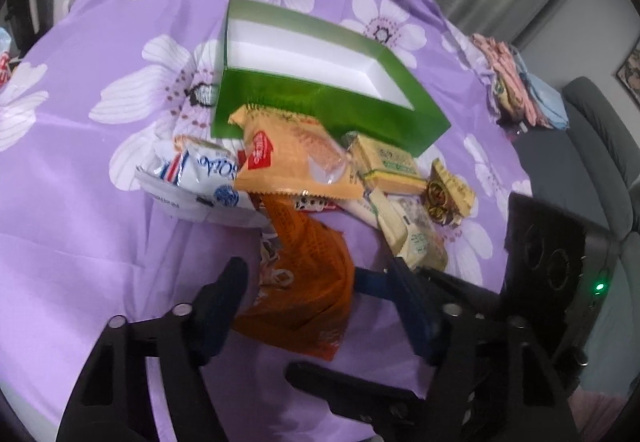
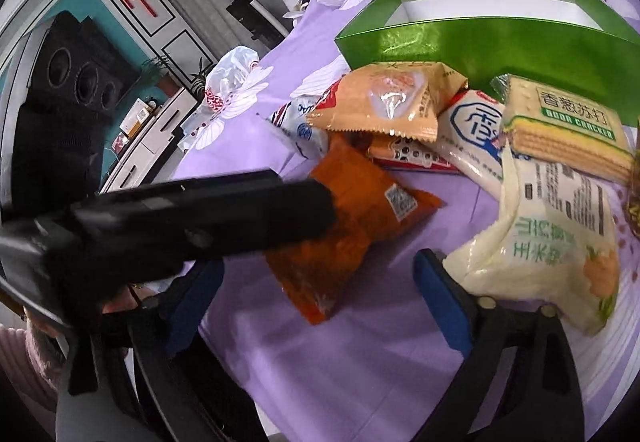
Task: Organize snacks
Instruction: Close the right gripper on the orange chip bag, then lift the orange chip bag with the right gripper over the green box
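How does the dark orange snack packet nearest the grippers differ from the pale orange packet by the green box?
The dark orange packet lies on the purple cloth, nearest the camera; the pale orange packet rests on top of the other snacks, against the green box. The dark one looks opaque; the pale one has a clear window. Both are sealed, crimped-edge pouches outside the box.

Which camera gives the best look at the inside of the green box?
The left wrist view: it looks down into the green box, showing its white, empty interior. The right wrist view shows mostly the box's shiny front wall and only a sliver of the inside.
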{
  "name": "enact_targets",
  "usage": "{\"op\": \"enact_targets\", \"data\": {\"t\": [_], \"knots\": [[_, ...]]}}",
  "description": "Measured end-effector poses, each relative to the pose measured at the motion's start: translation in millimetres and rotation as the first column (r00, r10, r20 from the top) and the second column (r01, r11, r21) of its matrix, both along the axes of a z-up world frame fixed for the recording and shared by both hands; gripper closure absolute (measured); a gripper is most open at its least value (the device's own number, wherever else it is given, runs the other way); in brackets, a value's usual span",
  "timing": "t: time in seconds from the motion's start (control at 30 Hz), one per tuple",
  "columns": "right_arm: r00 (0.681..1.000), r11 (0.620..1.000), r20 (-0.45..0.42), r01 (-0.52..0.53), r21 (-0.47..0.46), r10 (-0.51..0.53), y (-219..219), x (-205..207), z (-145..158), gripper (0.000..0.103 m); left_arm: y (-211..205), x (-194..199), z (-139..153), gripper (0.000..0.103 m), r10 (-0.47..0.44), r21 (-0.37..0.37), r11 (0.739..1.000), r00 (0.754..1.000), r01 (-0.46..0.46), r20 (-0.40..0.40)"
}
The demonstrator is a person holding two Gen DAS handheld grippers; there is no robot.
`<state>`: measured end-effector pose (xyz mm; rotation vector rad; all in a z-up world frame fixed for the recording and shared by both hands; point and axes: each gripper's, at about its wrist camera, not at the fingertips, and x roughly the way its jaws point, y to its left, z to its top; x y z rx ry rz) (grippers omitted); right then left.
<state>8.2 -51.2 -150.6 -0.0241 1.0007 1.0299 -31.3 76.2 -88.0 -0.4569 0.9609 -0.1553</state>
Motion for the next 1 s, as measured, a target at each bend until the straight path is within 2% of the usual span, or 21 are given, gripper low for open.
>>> {"op": "enact_targets", "data": {"t": [0.07, 0.13, 0.2, 0.3, 0.33, 0.5, 1.0], "knots": [[1.000, 1.000, 0.008, -0.004, -0.018, 0.004, 2.6, 3.5, -2.1, 0.026, 3.1, 1.1, -4.4, 0.049, 0.007, -0.016, 1.000, 1.000, -0.008, -0.020], [1.000, 1.000, 0.015, -0.012, -0.024, 0.012, 2.9, 5.4, -3.3, 0.038, 5.8, 0.8, -6.8, 0.049, 0.008, -0.040, 0.999, 1.000, -0.010, -0.028], [1.000, 0.999, 0.006, -0.029, -0.021, 0.029, 0.1, 6.0, -3.7, 0.048, 5.5, 0.7, -7.3, 0.051, 0.006, -0.032, 0.999, 0.999, -0.007, -0.034], [0.999, 0.999, 0.033, -0.032, -0.028, 0.033, -0.8, 4.0, -4.8, 0.053, 3.7, 0.6, -7.2, 0.051, 0.000, -0.038, 0.999, 0.999, -0.002, -0.039], [0.998, 0.999, 0.044, -0.035, -0.026, 0.036, 0.3, 2.9, -3.3, 0.058, 3.8, 0.3, -6.4, 0.051, -0.002, -0.045, 0.999, 0.999, 0.000, -0.038], [0.996, 0.999, 0.083, -0.040, -0.015, 0.041, -7.5, -3.1, 7.7, 0.063, -0.9, -4.3, 4.2, 0.051, -0.020, -0.058, 0.998, 1.000, 0.019, -0.016], [0.958, 0.999, 0.287, -0.011, 0.049, -0.003, -45.2, -15.5, 60.5, 0.063, -34.9, -2.2, 59.5, 0.051, -0.084, 0.001, 0.996, 0.990, 0.085, 0.112]]}}
